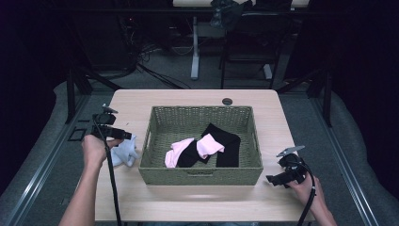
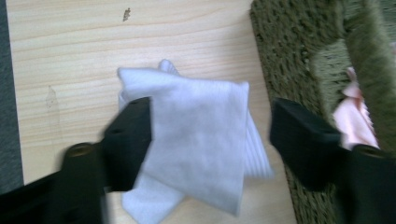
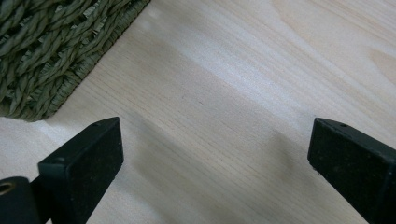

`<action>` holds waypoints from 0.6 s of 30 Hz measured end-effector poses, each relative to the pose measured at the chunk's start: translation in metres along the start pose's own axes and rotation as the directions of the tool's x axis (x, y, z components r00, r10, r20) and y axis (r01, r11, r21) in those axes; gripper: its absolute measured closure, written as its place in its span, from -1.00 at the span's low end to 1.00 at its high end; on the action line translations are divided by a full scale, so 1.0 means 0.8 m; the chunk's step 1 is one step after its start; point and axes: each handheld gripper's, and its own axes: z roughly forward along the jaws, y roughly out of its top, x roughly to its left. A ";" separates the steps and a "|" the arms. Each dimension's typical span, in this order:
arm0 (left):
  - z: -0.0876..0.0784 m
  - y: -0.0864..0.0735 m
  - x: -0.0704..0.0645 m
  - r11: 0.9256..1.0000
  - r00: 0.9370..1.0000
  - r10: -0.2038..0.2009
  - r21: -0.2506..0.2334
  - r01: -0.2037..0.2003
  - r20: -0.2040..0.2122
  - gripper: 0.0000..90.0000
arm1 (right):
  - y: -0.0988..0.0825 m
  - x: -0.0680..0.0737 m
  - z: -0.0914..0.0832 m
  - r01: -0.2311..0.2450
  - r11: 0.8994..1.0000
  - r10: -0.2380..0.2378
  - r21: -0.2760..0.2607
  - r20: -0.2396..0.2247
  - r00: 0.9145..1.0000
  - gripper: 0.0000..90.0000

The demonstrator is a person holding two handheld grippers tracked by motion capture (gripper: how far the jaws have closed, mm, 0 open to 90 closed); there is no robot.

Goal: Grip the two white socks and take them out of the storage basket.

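- Fingers (image 2: 128, 140) of the left gripper (image 2: 210, 135) stand apart over a white sock (image 2: 196, 140); one pad overlaps the sock's edge, the other is clear of it beside the basket wall. Nothing is clamped.
- White sock location: folded loosely on the wooden table (image 1: 188, 202), just beside the left wall of the woven basket (image 1: 202, 176), outside it.
- Left gripper (image 1: 110, 133) points down at the sock, a posture suited to either a release or a fresh pick; which one cannot be told.
- Right gripper (image 3: 215, 154): jaws wide open over bare tabletop near the basket's corner, holding nothing. It is parked there (image 1: 282, 176), likely to keep clear of the working side.
- Basket contents: pink socks (image 1: 188, 150) and black socks (image 1: 226, 141) lie mixed on the floor of the basket, which suggests sorting by colour.
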 end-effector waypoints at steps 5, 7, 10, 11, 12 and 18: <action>-0.020 -0.021 -0.003 0.999 1.000 0.013 -0.047 -0.014 -0.003 -0.78 | 0.000 0.000 0.000 -0.001 1.000 0.001 0.000 0.000 1.000 -0.93; -0.026 -0.031 -0.004 0.998 1.000 0.023 -0.055 -0.024 -0.013 -0.91 | 0.000 0.001 0.000 0.000 1.000 0.000 -0.005 0.000 1.000 -0.93; -0.033 -0.052 -0.008 0.997 0.999 0.040 -0.060 -0.042 -0.034 -1.00 | 0.000 0.001 0.000 0.001 1.000 -0.001 0.003 -0.001 1.000 -0.93; -0.034 -0.057 -0.009 0.997 0.998 0.044 -0.062 -0.047 -0.037 -1.00 | 0.000 0.001 0.000 0.002 1.000 -0.002 0.004 -0.001 1.000 -0.93; -0.035 -0.067 -0.010 0.997 0.998 0.052 -0.063 -0.055 -0.039 -1.00 | 0.000 0.001 0.000 0.002 1.000 -0.002 0.004 -0.001 1.000 -0.93; -0.032 -0.106 -0.014 0.995 0.997 0.050 -0.081 -0.054 -0.056 -1.00 | -0.001 0.000 0.000 0.001 1.000 -0.001 0.003 -0.001 1.000 -0.93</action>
